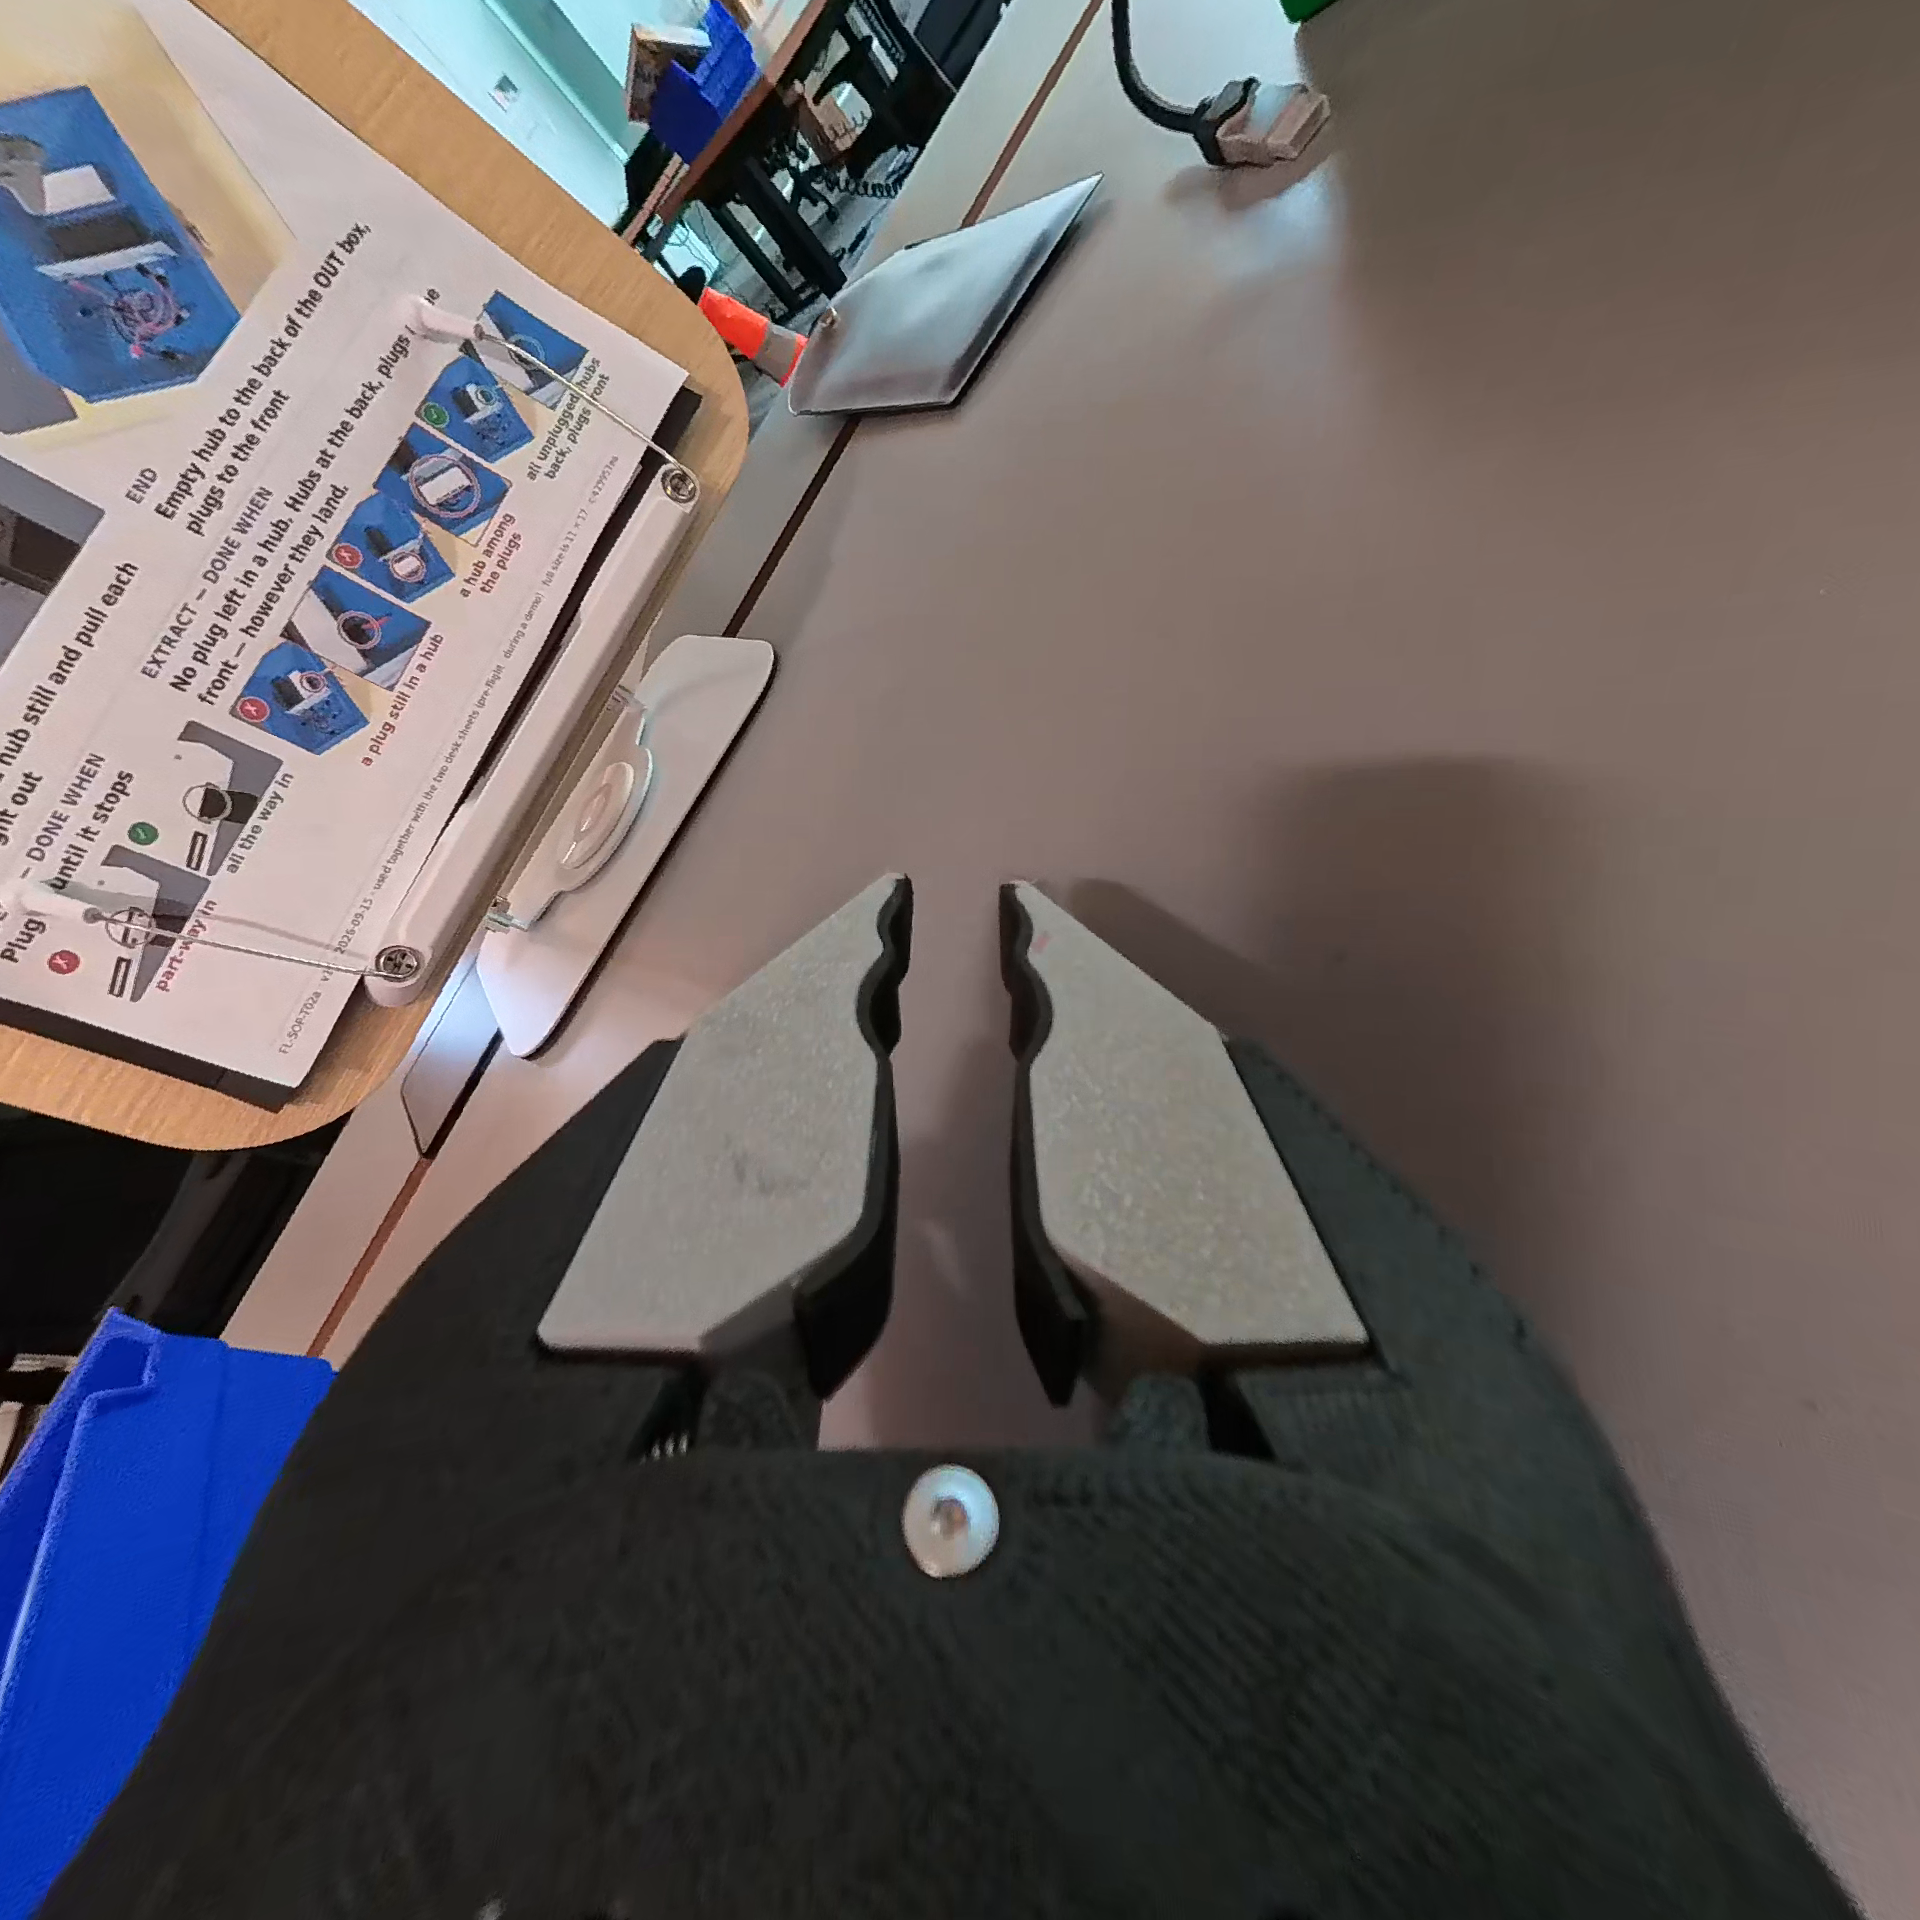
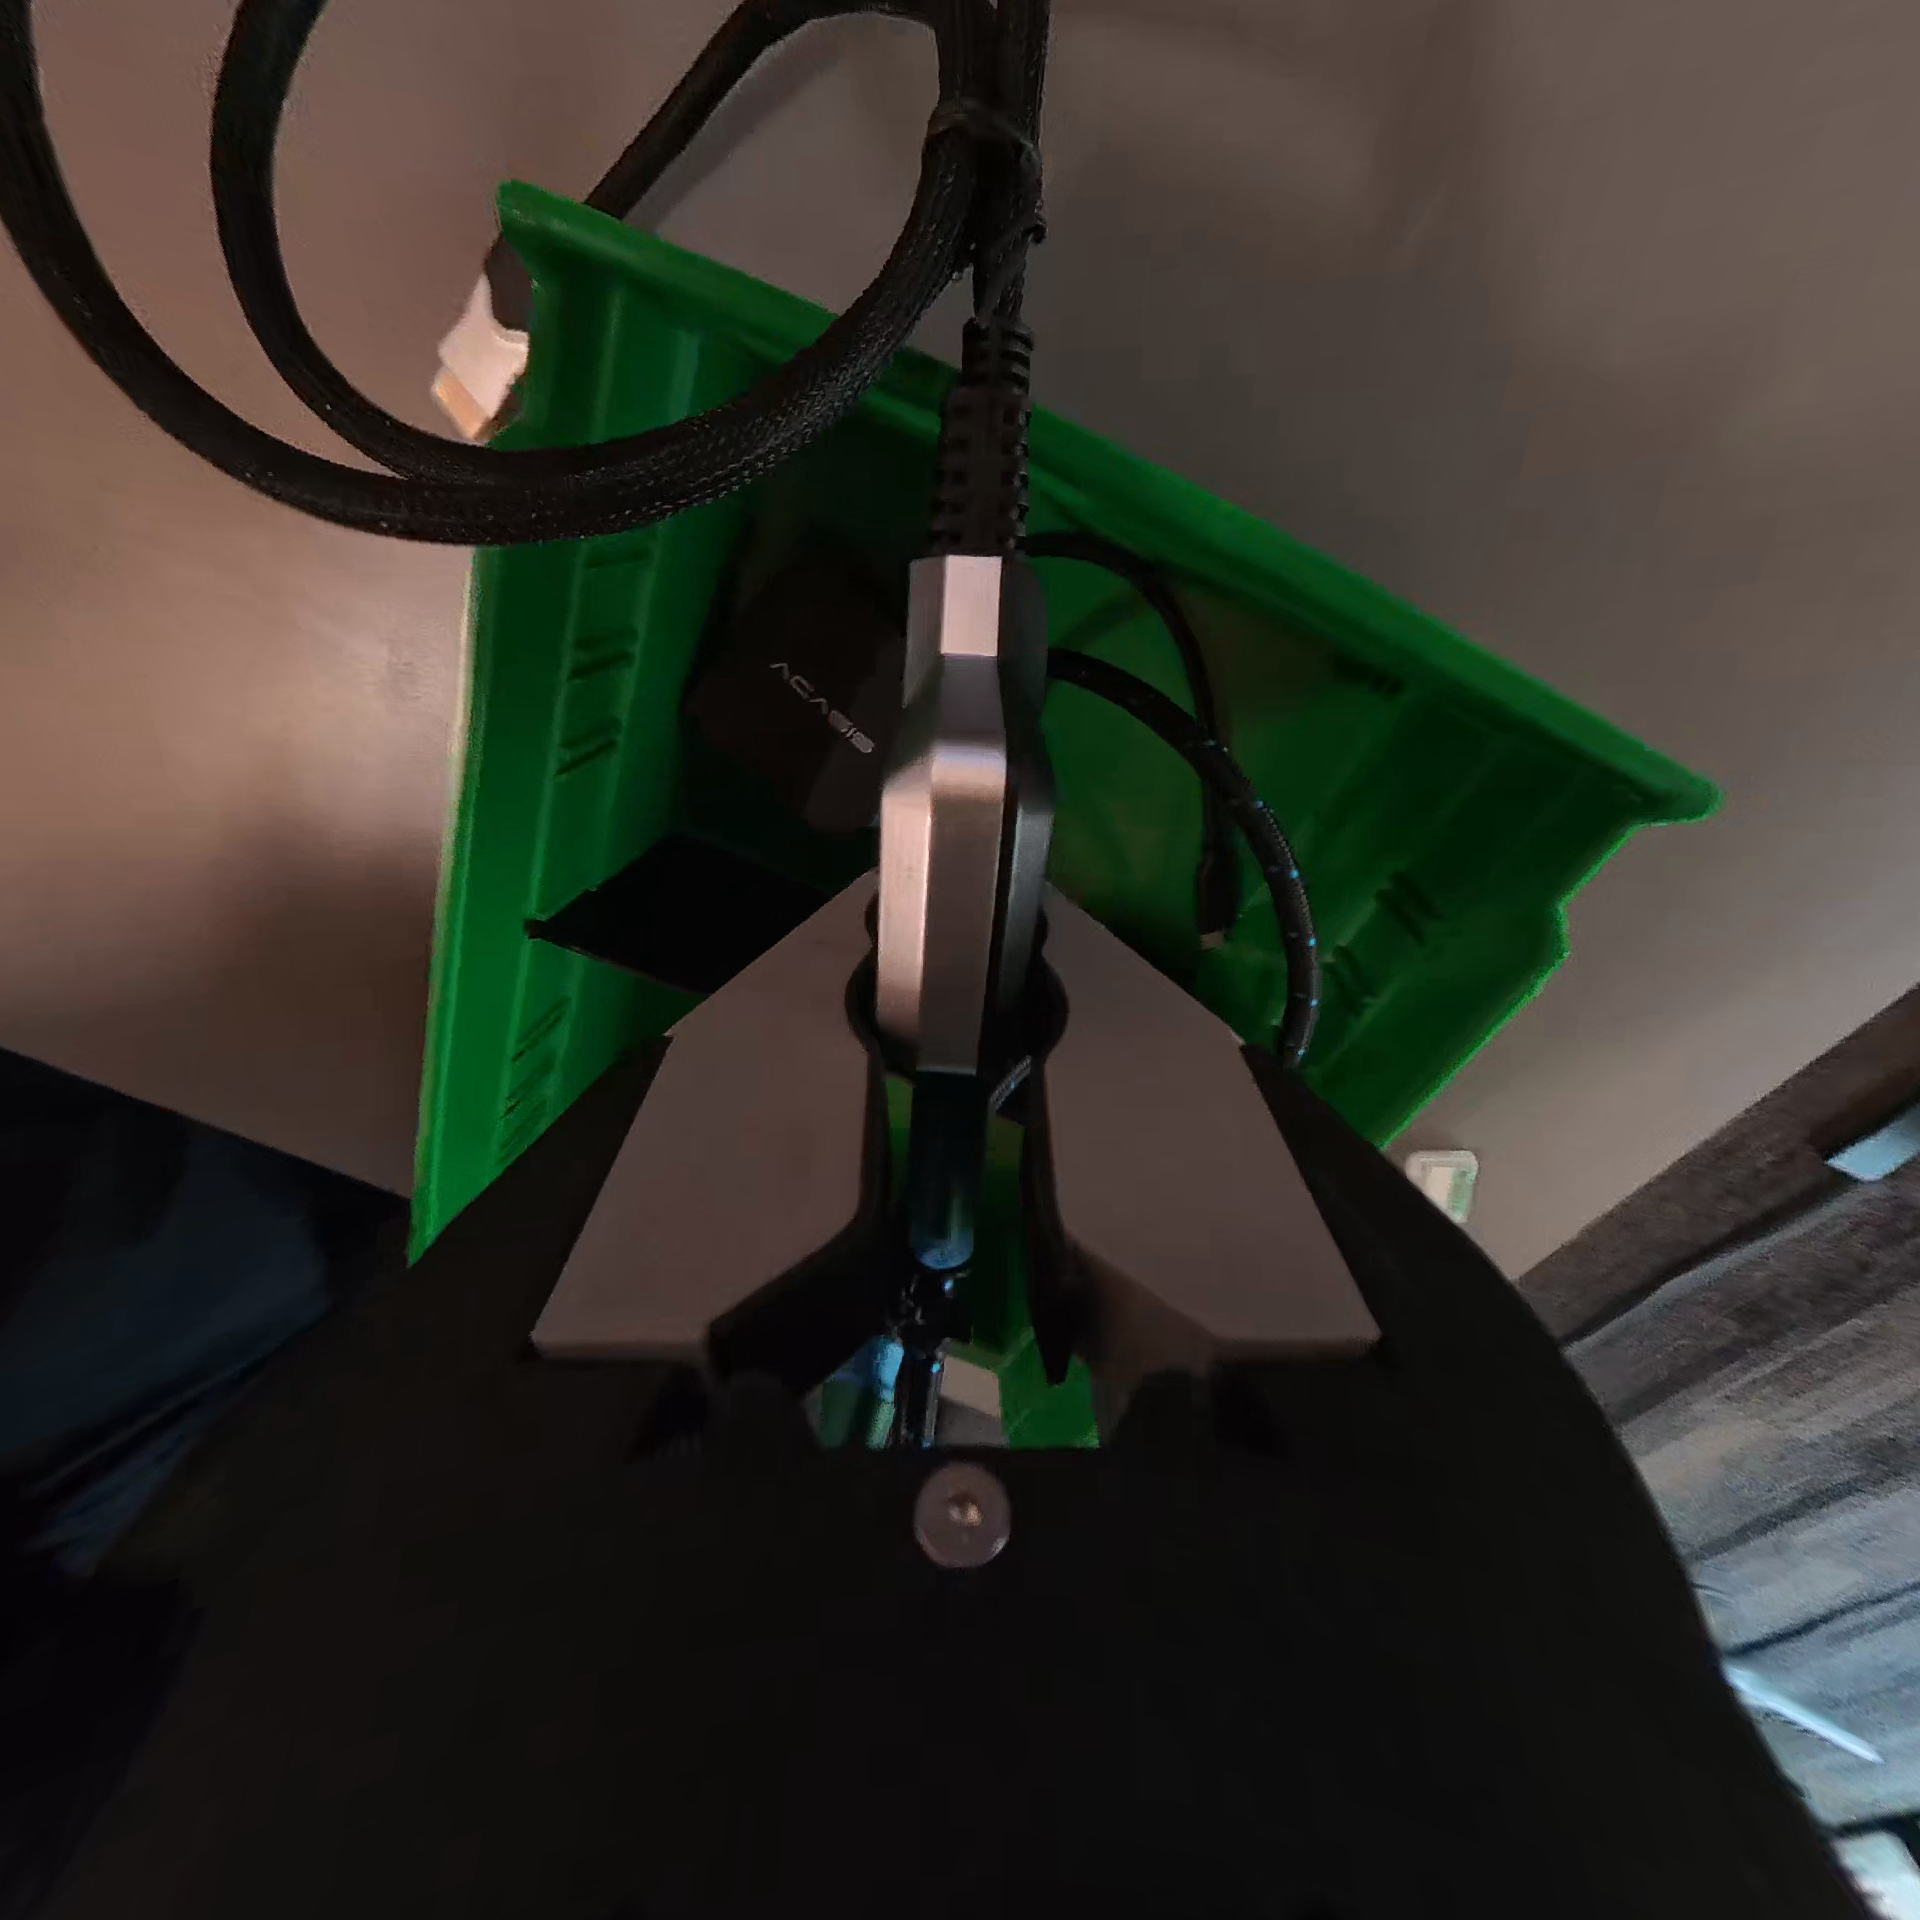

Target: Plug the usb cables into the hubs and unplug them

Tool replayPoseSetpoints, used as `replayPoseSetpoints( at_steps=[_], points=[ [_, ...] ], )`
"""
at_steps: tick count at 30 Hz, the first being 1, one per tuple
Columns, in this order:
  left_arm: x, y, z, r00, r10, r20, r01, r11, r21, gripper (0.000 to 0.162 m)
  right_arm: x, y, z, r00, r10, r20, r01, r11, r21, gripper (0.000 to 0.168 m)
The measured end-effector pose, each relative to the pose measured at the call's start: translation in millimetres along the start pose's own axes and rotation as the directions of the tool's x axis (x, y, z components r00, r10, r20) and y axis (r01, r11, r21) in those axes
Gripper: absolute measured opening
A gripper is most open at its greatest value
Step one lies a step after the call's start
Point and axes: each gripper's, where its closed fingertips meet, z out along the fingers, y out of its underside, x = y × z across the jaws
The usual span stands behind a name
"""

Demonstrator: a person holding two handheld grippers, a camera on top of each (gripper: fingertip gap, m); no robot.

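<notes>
My left gripper (image 1: 956, 904) is open and empty, its fingers a little apart above the bare grey-brown tabletop (image 1: 1351, 623). My right gripper (image 2: 956, 997) is shut on a silver metal cable plug (image 2: 951, 810), held above a green bin (image 2: 582, 665). The plug's black braided cable (image 2: 520, 499) loops up and to the left and ends in a second silver plug (image 2: 478, 353). Inside the green bin lie a black hub (image 2: 800, 707) and a black cable with blue flecks (image 2: 1278, 862). In the left wrist view, a silver plug on a black cable (image 1: 1257, 120) lies far ahead on the table.
A printed instruction sheet (image 1: 260, 582) sits clipped on a wooden stand (image 1: 665, 343) at the left, on a white base (image 1: 644, 821). A blue bin (image 1: 114, 1558) is at the lower left. A dark flat plate (image 1: 935, 312) lies farther off. Other desks stand behind. Across from one pair of fingers to the other is roughly 45 cm. To the black hub (image 2: 800, 707): right tips about 10 cm, left tips about 40 cm.
</notes>
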Motion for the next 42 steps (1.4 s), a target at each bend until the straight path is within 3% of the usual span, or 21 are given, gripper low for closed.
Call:
replayPoseSetpoints(
  at_steps=[5,9,15,21,24,28,33,38,42],
  points=[
    [-1.4,1.3,0.0,1.0,-0.001,0.006,0.001,1.0,-0.004,0.014,-1.9,0.7,-8.3,0.975,-0.109,-0.192,0.134,0.983,0.124,0.022],
    [-2.8,1.7,-0.2,1.0,-0.005,0.013,0.005,1.0,-0.004,0.014,-6.8,9.5,-28.2,0.956,-0.089,-0.281,0.16,0.957,0.243,0.019],
    [-1.4,1.3,0.3,1.0,0.012,0.024,-0.012,1.0,-0.01,0.009,-11.3,21.6,-38.7,0.913,-0.061,-0.404,0.201,0.928,0.313,0.019],
    [2.0,2.6,2.3,0.997,0.061,0.04,-0.06,0.998,-0.03,0.01,-29.2,17.9,-12.5,0.813,-0.207,-0.545,0.354,0.918,0.179,0.021],
    [2.4,3.2,2.7,0.996,0.071,0.045,-0.07,0.997,-0.035,0.01,-41.0,5.5,-18.2,0.78,-0.237,-0.579,0.411,0.892,0.189,0.019],
    [-1.1,3.7,1.4,0.997,0.053,0.05,-0.051,0.998,-0.028,0.01,-59.9,-4.3,-51.1,0.762,-0.214,-0.611,0.479,0.822,0.309,0.02],
    [-5.6,4.1,-0.3,0.999,0.021,0.05,-0.02,1.0,-0.018,0.01,-57.9,13.0,-124.2,0.754,-0.042,-0.655,0.459,0.747,0.481,0.019],
    [-2.9,1.9,-0.6,0.999,0.02,0.04,-0.02,1.0,-0.011,0.01,-33.0,63.8,-201.3,0.607,0.156,-0.779,0.445,0.746,0.495,0.019],
    [0.6,0.1,-0.1,0.999,0.036,0.034,-0.035,0.999,-0.01,0.011,-19.5,103.4,-232.7,0.464,0.136,-0.876,0.44,0.823,0.36,0.019]
  ],
)
